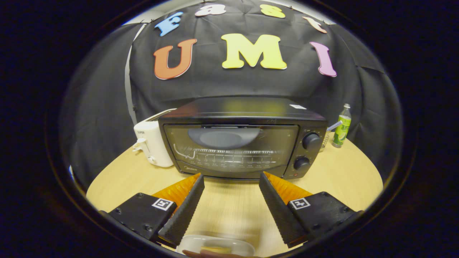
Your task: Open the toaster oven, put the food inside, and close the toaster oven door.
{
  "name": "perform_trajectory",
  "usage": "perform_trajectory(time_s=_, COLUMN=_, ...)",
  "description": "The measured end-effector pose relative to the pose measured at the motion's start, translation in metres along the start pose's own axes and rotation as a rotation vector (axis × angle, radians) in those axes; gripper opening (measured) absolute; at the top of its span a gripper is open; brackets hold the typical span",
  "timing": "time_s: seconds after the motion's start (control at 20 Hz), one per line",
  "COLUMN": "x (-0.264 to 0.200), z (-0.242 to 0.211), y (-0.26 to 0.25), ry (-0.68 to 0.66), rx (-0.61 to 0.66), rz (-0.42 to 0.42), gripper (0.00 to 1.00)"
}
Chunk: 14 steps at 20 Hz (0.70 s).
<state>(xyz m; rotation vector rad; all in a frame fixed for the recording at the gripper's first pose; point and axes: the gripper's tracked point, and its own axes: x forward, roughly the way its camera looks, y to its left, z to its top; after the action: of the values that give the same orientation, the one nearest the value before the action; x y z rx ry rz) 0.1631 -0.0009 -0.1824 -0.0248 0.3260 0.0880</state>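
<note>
Toaster, white [152, 143], is noted furthest left on the wooden table [358, 175], touching or just beside the toaster oven [244, 138], which stands just ahead of the fingers with its glass door [231, 152] closed. A wire rack is made out behind the glass; the door handle [224, 137] is seen as a broad dark bar across the upper part of the door. Two knobs [311, 141] are stacked on the panel to the right of the door. Further right, a green bottle [342, 127] is placed well apart from the oven. The gripper [231, 184] is held wide open with nothing between its ribbed fingers [186, 209]. Below them a white plate [218, 245] with what seems to be pale food [215, 249] is glimpsed, partly hidden. The door is judged stiff and hinged at its lower edge, so the handle is best taken at its middle and drawn down; the smooth bar may prove slippery. The food is judged light and soft, so a gentle pinch across its sides is advised.
</note>
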Motion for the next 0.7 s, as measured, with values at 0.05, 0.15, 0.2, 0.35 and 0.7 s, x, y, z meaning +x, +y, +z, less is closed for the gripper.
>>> perform_trajectory(time_s=0.05, x=-0.004, z=0.005, y=0.004, ry=-0.016, rx=0.004, rz=0.016, gripper=1.00)
perform_trajectory(time_s=0.15, x=-0.005, z=0.010, y=0.001, ry=-0.051, rx=-0.013, rz=0.028, gripper=1.00)
perform_trajectory(time_s=0.2, x=-0.007, z=0.018, y=0.002, ry=-0.084, rx=-0.028, rz=0.019, gripper=1.00)
perform_trajectory(time_s=0.35, x=-0.012, z=0.050, y=0.018, ry=-0.205, rx=-0.076, rz=0.033, gripper=1.00)
perform_trajectory(time_s=0.7, x=0.033, z=0.080, y=0.025, ry=-0.231, rx=-0.015, rz=-0.007, gripper=1.00)
